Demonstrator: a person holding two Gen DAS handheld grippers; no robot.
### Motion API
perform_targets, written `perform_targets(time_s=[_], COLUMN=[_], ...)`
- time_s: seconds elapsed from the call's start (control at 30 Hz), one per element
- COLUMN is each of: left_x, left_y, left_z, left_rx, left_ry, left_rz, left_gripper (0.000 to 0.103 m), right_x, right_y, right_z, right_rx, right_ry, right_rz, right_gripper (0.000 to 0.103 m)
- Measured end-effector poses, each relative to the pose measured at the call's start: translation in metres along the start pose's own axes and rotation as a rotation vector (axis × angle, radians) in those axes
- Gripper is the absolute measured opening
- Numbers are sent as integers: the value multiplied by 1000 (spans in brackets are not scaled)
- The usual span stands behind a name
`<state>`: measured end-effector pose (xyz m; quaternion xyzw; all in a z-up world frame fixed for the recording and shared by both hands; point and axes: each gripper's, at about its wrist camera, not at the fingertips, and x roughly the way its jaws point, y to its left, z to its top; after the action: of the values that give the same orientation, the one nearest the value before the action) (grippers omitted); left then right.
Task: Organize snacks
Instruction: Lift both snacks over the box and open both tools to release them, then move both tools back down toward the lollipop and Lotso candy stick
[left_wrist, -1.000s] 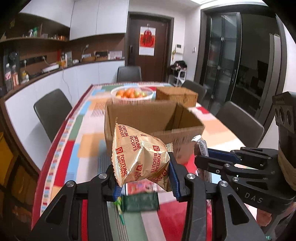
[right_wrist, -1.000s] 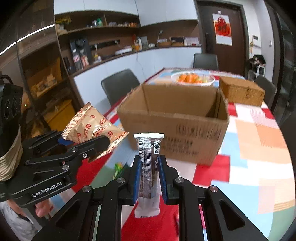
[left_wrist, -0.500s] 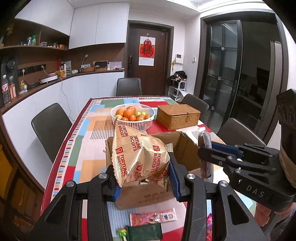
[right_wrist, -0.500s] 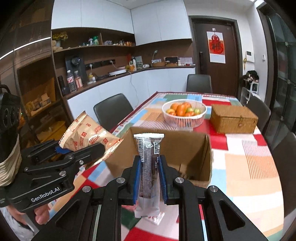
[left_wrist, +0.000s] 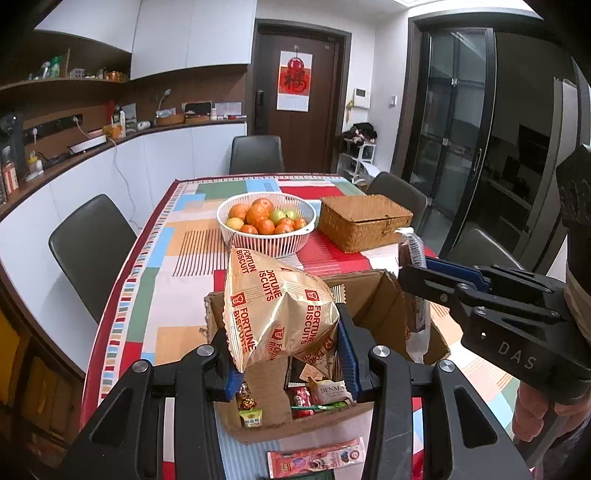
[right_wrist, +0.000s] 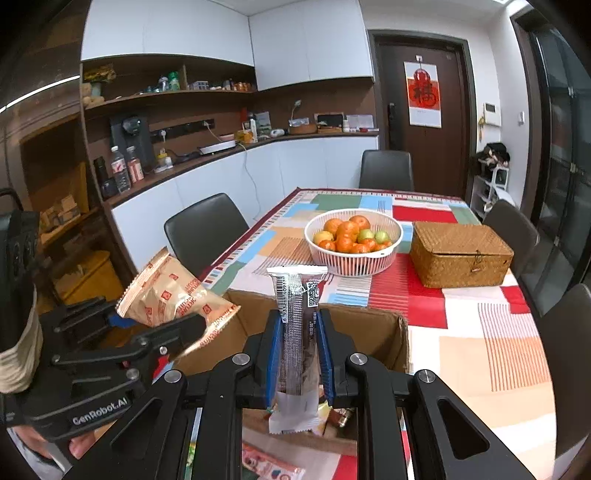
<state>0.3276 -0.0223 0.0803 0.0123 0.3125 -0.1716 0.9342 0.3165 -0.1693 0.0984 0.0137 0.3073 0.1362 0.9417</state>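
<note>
My left gripper (left_wrist: 286, 339) is shut on a gold "Fortune Biscuits" bag (left_wrist: 277, 306) and holds it above the open cardboard box (left_wrist: 384, 295). My right gripper (right_wrist: 299, 354) is shut on a dark snack bar wrapper (right_wrist: 299, 332), held upright over the same box (right_wrist: 369, 332). Several small snack packets (left_wrist: 317, 395) lie inside the box. The bag and left gripper also show in the right wrist view (right_wrist: 170, 299); the bar shows at the right in the left wrist view (left_wrist: 412, 251).
A pink snack packet (left_wrist: 317, 458) lies on the tablecloth in front of the box. Behind the box stand a white basket of oranges (left_wrist: 266, 221) and a wicker box (left_wrist: 364, 221). Dark chairs (left_wrist: 88, 243) surround the table.
Both grippers have risen with their snacks and now look down into the box from above; its inside with snack packets has come into view.
</note>
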Motion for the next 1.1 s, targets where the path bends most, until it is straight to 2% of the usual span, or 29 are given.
perform_targets(time_s=[0.17,0.23,0.27,0.33,0.43,0.67,0.77,1.1], left_x=[19,20,17,9,-9,-56,-72,-93], left_y=[1,3,3,4,5,3,4,14], left_z=[4,4,2,-2,-10,-28,-38,-88], left_rx=[-5,-8,-6,5,20,47,45,53], left_ry=[33,40,31,15,-9,-65,-61,7], left_rz=[15,49,57,73,101,132,144,204], left_gripper=[45,57,62,63,64,70,70,70], right_x=[20,27,28,26,17,-18,-27,-22], right_y=[-8,-9,-8,-8,-4,19,35,75], right_z=[-1,-2,-3,-6,-11,-26,-36,-78], right_rx=[14,6,5,1,-8,-63,-105,-233], right_ry=[35,45,44,32,21,-12,-6,101], right_rz=[-4,-12,-30,-65,-79,-34,4,88], right_gripper=[20,21,30,43,43,43,49,49])
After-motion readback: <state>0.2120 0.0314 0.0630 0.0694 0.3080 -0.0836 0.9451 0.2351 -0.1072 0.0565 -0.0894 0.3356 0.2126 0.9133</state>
